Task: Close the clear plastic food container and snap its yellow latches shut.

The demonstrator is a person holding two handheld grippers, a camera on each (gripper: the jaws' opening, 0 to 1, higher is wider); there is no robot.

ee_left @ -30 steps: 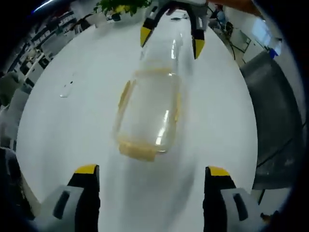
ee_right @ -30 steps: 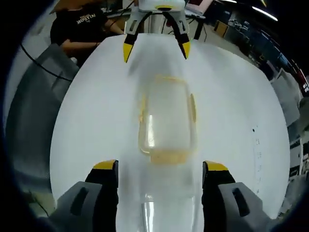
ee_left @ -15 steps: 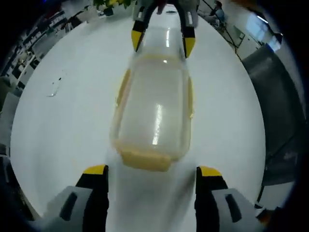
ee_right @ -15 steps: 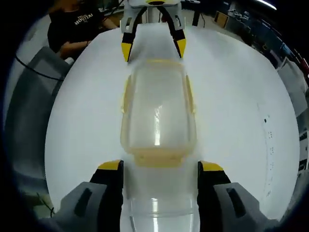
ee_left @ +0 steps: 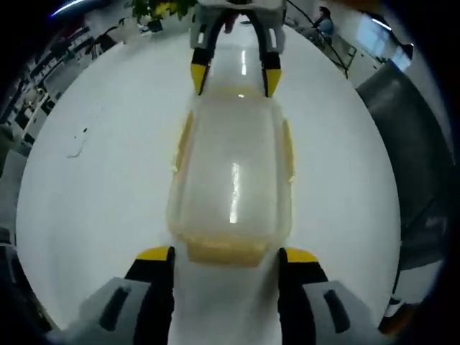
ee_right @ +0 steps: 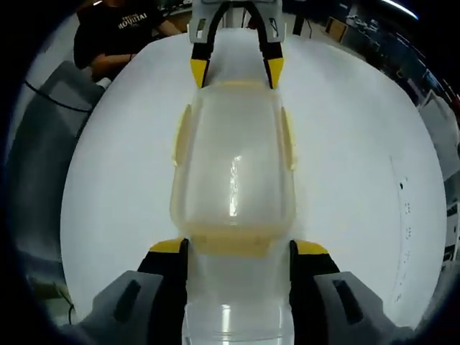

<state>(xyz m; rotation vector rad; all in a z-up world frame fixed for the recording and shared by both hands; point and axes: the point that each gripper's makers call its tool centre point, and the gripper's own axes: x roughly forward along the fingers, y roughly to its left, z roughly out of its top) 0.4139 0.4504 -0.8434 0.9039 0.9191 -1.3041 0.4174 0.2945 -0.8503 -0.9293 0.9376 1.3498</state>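
So the lid [ee_left: 231, 172] is on; both grippers' [ee_left: 224, 256] [ee_right: 238, 248] spread jaws flank end latches [ee_right: 230, 244], not yet snapped.

Both views face each other from opposite ends, close over the shared container [ee_left: 231, 180].

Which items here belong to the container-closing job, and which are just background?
Job:
- clear plastic food container, lid on
- yellow end latches, one by each gripper
- yellow side latches
- left gripper, open at one end
- right gripper, open at the other end

Background:
- white table
- potted plant
- seated person
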